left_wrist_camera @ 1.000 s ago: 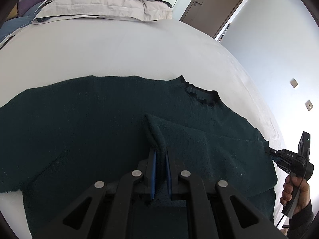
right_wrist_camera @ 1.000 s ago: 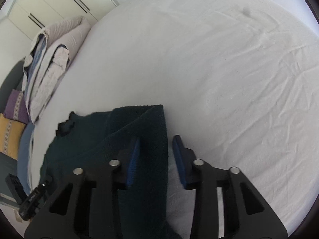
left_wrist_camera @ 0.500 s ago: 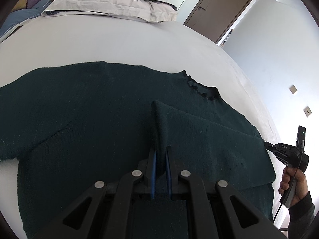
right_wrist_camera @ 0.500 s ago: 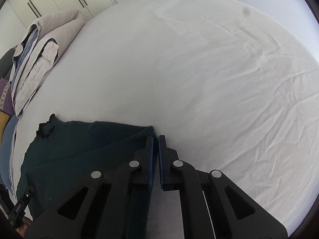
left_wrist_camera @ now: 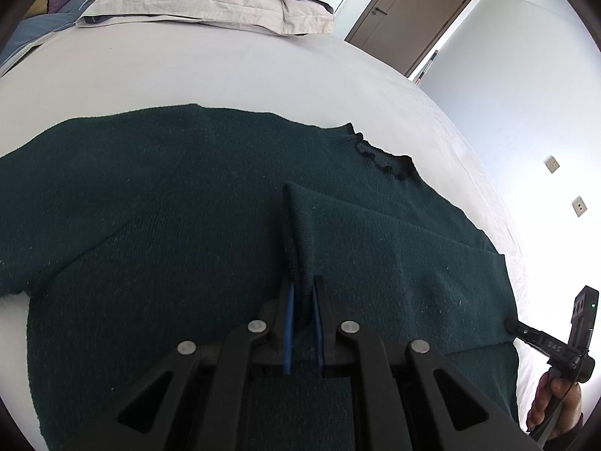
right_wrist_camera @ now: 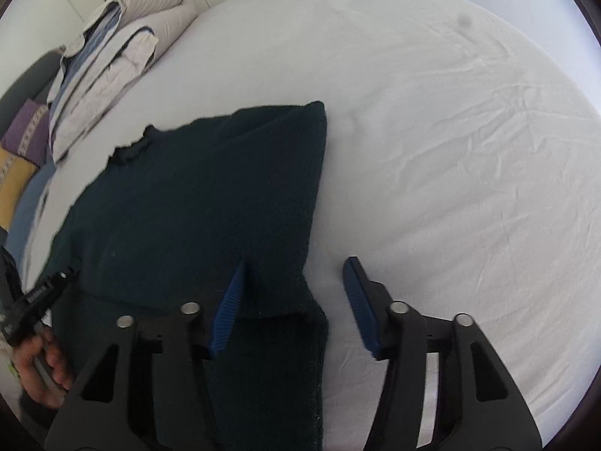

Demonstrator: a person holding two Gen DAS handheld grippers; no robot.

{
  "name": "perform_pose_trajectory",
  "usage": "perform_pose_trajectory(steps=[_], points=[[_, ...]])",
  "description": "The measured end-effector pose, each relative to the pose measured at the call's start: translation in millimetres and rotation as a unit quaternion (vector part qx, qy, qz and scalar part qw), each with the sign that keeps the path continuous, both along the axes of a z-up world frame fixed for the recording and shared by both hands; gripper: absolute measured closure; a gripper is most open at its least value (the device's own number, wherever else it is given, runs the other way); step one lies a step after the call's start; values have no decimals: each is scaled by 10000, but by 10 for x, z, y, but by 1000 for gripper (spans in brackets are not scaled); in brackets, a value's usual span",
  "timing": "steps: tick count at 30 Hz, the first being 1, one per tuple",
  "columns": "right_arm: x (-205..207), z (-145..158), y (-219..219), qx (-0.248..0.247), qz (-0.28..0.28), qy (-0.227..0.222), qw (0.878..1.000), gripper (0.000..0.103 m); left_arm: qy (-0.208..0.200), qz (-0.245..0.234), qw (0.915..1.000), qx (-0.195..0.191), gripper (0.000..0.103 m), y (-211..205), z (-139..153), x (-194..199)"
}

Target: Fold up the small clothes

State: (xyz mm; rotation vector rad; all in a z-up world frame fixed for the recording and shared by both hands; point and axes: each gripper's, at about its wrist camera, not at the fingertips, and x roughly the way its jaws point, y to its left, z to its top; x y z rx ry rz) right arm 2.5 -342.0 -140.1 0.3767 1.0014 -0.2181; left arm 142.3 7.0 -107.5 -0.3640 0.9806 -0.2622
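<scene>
A dark green knit sweater [left_wrist_camera: 169,195] lies flat on the white bed, ruffled collar [left_wrist_camera: 383,158] toward the far right. Its right sleeve is folded in over the body. My left gripper [left_wrist_camera: 300,289] is shut on the cuff [left_wrist_camera: 296,233] of that folded sleeve, which stands up as a ridge between the blue pads. My right gripper [right_wrist_camera: 296,267] is open and empty, just above the folded right side edge of the sweater [right_wrist_camera: 210,195]. The right gripper also shows in the left wrist view [left_wrist_camera: 514,327], at the sweater's right edge. The left gripper shows in the right wrist view [right_wrist_camera: 64,274].
The white bed sheet [right_wrist_camera: 469,143] stretches wide to the right of the sweater. Folded duvets and pillows [left_wrist_camera: 210,3] are stacked at the head of the bed. A brown door [left_wrist_camera: 409,15] stands in the far wall.
My right gripper was open, shut briefly at the sweater's edge, and is now open again, pulled back a little. My left gripper has kept hold of the cuff, moving it further over the body.
</scene>
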Motion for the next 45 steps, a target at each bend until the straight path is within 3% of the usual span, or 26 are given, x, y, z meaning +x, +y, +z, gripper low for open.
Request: perform_pose_trajectory(steps=[3,9,14,19,24,27,29,31,33,36,38,40,41,43,45], points=[[-45,12,-19,77,-83,-70,9999,95,0,-7,10000,8,93,11,3,-31],[-112,79,-43,-111,-127,-117,9998,101,-2,-11,10000,-54,93,23,-2,-70],[-128,-24,-219,-44,-215,-17,9998,101,-3,-17,10000,-60,93,23,-19,-83],[-18,-107,-205,-311,-49,82,9995,101,-24,-7,10000,2,90,1,-48,-93],[-135,202,-80,-523,-342,-151,9979,98,58,21,10000,-73,86,32,-23,-111],[-201,455,172,-769,-292,-539,9952,98,-16,192,9997,-141,72,96,28,-192],[-130,486,335,-764,-1,-675,9948,98,-23,169,9998,-45,71,83,-11,-192],[5,345,433,-750,124,-463,9960,97,-19,149,9999,-72,71,91,-58,-163],[205,-13,467,-406,298,146,9986,84,19,154,9998,-143,71,91,-68,-147],[164,58,568,-722,240,-92,9971,84,11,192,9991,-388,68,202,23,-174],[81,198,591,-428,130,-368,9983,84,-187,409,9978,-492,49,375,153,-279],[-5,381,698,-536,138,-666,9962,78,-336,632,9943,-788,44,651,268,-429],[-60,504,773,-655,196,-887,9937,72,-397,752,9923,-896,43,796,314,-496],[-182,741,944,-787,276,-1411,9865,50,-467,1210,9861,-1036,43,1198,381,-672],[-326,978,1104,-776,233,-2119,9739,20,-587,1783,9753,-1163,43,1695,438,-863]])
